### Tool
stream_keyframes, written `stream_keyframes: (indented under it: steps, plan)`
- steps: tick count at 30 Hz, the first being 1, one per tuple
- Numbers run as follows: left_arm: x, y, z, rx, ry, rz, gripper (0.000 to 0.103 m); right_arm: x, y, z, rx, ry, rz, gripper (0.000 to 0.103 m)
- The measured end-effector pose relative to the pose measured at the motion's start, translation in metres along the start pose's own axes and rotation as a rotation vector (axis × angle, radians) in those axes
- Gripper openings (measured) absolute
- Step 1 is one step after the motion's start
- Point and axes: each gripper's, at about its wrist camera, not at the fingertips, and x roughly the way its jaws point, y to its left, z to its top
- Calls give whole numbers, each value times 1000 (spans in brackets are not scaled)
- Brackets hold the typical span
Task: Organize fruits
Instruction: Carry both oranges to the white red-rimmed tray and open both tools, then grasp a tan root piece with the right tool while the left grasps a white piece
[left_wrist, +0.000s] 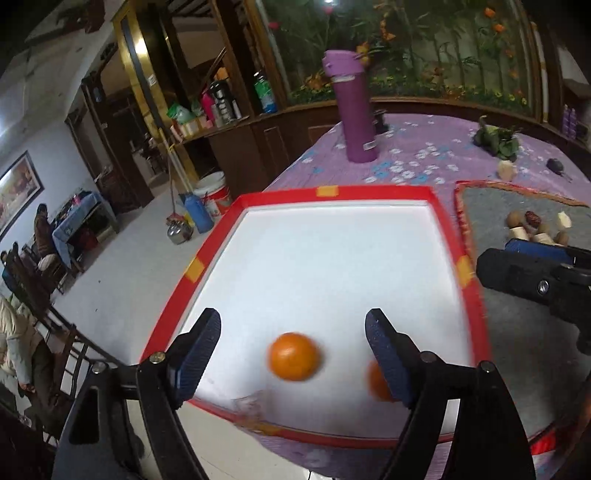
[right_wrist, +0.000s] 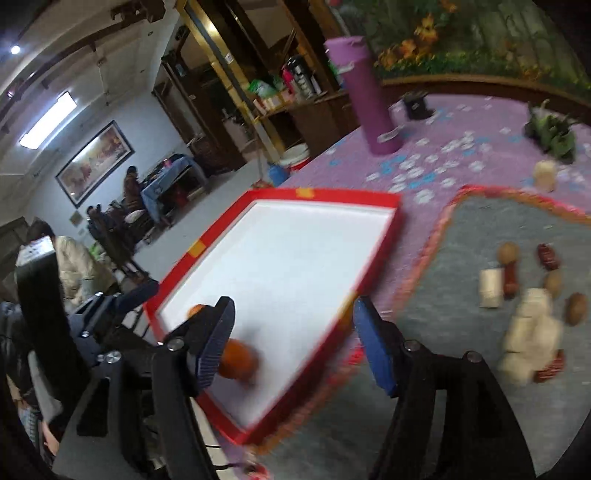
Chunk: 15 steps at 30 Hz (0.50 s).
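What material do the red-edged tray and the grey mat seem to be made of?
The tray looks like cardboard: thin red walls with yellow tape patches and a matte white floor, though plastic is possible. The mat looks like woven or felted fabric: a dull grey surface with a fuzzy orange-red trimmed border.

Dim indoor light, motion blur, fisheye warp

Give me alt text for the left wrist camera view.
The open left gripper hovers over a red-rimmed white tray holding two oranges, one between its fingers, another partly behind one finger. The tray sits on a purple floral tablecloth beside a purple bottle.
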Motion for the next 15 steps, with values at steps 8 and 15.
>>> stream_keyframes:
  steps: [8, 15]
  plan:
    - [-23, -60, 15, 98, -58, -89, 83, -78, -63, -8, 84, -135, -135, 74]
    - [-29, -95, 19, 149, -57, -137, 83, -117, -97, -11, 130, -189, -220, 75]
